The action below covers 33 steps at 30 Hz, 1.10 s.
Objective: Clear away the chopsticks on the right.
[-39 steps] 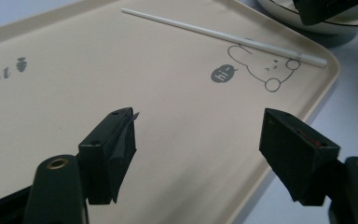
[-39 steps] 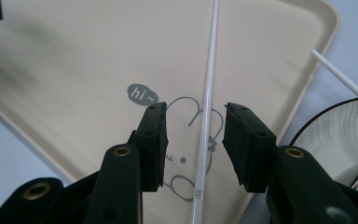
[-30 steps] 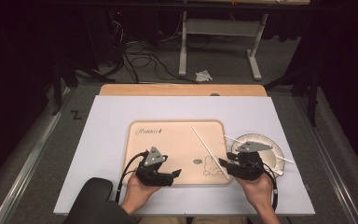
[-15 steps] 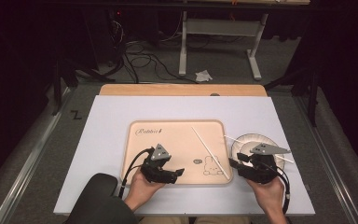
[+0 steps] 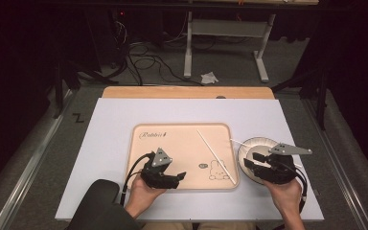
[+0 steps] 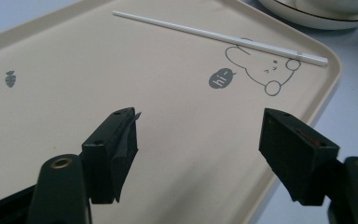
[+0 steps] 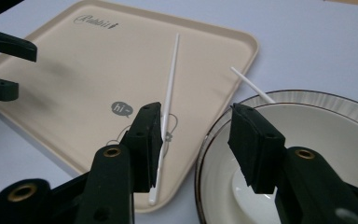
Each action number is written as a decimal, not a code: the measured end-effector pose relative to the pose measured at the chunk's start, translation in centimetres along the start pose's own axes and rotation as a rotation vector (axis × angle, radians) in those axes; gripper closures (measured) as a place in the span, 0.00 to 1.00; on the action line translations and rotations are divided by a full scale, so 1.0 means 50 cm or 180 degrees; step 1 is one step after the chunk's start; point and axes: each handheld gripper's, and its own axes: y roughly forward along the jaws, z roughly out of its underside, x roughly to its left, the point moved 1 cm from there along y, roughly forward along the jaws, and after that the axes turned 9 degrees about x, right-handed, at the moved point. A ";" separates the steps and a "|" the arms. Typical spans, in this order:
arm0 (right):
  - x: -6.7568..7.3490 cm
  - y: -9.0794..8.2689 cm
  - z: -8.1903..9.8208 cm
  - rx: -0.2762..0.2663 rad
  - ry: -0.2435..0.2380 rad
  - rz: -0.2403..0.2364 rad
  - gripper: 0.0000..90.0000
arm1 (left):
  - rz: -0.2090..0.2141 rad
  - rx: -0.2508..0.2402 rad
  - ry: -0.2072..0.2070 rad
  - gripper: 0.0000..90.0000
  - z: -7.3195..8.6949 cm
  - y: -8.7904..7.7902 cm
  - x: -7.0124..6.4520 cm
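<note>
Chopsticks: two white sticks, well apart. One chopstick (image 5: 216,157) lies slantwise on the tray (image 5: 139,143), its near end over the printed rabbit (image 5: 215,170). The other stick (image 5: 238,142) rests across the bowl (image 5: 249,143) rim, its far end out over the desk (image 5: 115,115) between tray and bowl.
Progress: judged as laying the pair on the tray; one stick appears placed, the second is left to fetch from the bowl.
Right tool (image 7: 193,135): jaws wide apart and just been opening, nothing between the pads; it hovers over the gap between tray edge and bowl, near the tray stick's end, touching neither.
Left tool (image 6: 198,140): jaws wide open and empty, poised low over the bare near part of the tray, apart from the stick.
Bowl: white, dark-rimmed, just right of the tray on the desk.
</note>
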 end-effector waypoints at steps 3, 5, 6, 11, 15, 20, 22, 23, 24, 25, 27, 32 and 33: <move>-0.009 -0.006 -0.004 0.0025 -0.0049 0.0043 0.64 | 0.0006 0.0005 -0.0024 0.32 0.004 -0.001 0.001; -0.020 -0.012 -0.009 0.0037 -0.0122 0.0013 0.67 | -0.0018 -0.0050 -0.0022 0.32 0.008 -0.005 -0.001; -0.024 -0.013 -0.011 0.0073 -0.0143 0.0024 0.67 | -0.0018 -0.0050 -0.0022 0.32 0.008 -0.005 -0.001; -0.042 -0.020 -0.014 0.0120 -0.0189 0.0116 0.70 | -0.0092 -0.0179 -0.0037 0.32 0.012 -0.020 -0.002; -0.065 -0.022 -0.020 0.0158 -0.0187 0.0188 0.71 | -0.0117 -0.0182 -0.0085 0.32 0.020 -0.026 0.000; -0.083 -0.025 -0.026 0.0166 -0.0185 0.0243 0.72 | -0.0154 -0.0185 -0.0134 0.32 0.027 -0.031 0.002; -0.096 -0.028 -0.028 0.0183 -0.0202 0.0278 0.73 | -0.0172 -0.0185 -0.0170 0.32 0.031 -0.034 0.004; -0.103 -0.030 -0.029 0.0190 -0.0185 0.0290 0.74 | -0.0182 -0.0185 -0.0192 0.32 0.033 -0.035 0.006; -0.109 -0.031 -0.030 0.0199 -0.0170 0.0293 0.75 | -0.0195 -0.0183 -0.0208 0.31 0.035 -0.037 0.007; -0.116 -0.032 -0.031 0.0213 -0.0175 0.0311 0.75 | -0.0199 -0.0190 -0.0233 0.31 0.037 -0.038 0.007; -0.133 -0.034 -0.032 0.0262 -0.0174 0.0362 0.77 | -0.0230 -0.0183 -0.0257 0.31 0.042 -0.041 0.008; -0.156 -0.032 -0.034 0.0324 -0.0170 0.0411 0.79 | -0.0268 -0.0180 -0.0305 0.31 0.050 -0.046 0.010; -0.164 -0.031 -0.034 0.0352 -0.0165 0.0418 0.79 | -0.0274 -0.0177 -0.0314 0.31 0.051 -0.047 0.010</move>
